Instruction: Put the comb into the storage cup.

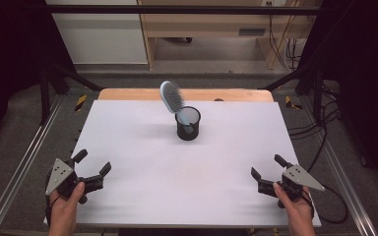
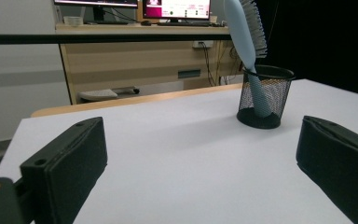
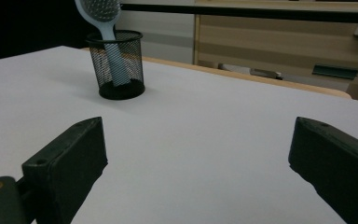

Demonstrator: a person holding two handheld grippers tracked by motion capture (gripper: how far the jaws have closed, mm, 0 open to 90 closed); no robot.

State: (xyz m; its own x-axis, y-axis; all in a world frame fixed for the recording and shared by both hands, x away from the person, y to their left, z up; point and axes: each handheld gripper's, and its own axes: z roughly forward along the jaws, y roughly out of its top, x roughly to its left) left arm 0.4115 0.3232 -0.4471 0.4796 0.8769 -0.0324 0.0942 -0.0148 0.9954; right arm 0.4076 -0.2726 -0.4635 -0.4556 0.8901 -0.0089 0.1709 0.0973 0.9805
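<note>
- Here's the table (image 1: 142, 147), a white sheet over a wooden top, and the black mesh cup (image 1: 187, 123) is the landmark for everything else: it stands upright on the far half, near the middle.
- The pale blue hairbrush (image 1: 172, 98) sits handle-down inside the mesh cup, head sticking up and out, leaning away to the cup's left in the high view.
- In the left gripper view the hairbrush (image 2: 247, 32) rises out of the mesh cup (image 2: 265, 97) with bristles facing right, its handle resting on the cup's floor.
- In the right gripper view the mesh cup (image 3: 117, 65) is far off at upper left, and the hairbrush (image 3: 103, 16) shows its bristled face toward the camera.
- Left gripper (image 1: 92, 167): well apart from the mesh cup, down on the near side and off to its left, held in the person's left hand (image 1: 65, 206). Jaws spread wide, nothing between them but bare white surface.
- Right gripper (image 1: 268, 169): also well apart from the mesh cup, near side and off to its right, gripped by the right hand (image 1: 295, 206). Jaws spread wide here too, gripping nothing.
- Both grippers point in toward the mesh cup from their own corners, with open tabletop between each of them and it.
- Beyond the mesh cup, past the table's far edge, a wooden desk (image 1: 202, 24) stands on the grey floor.
</note>
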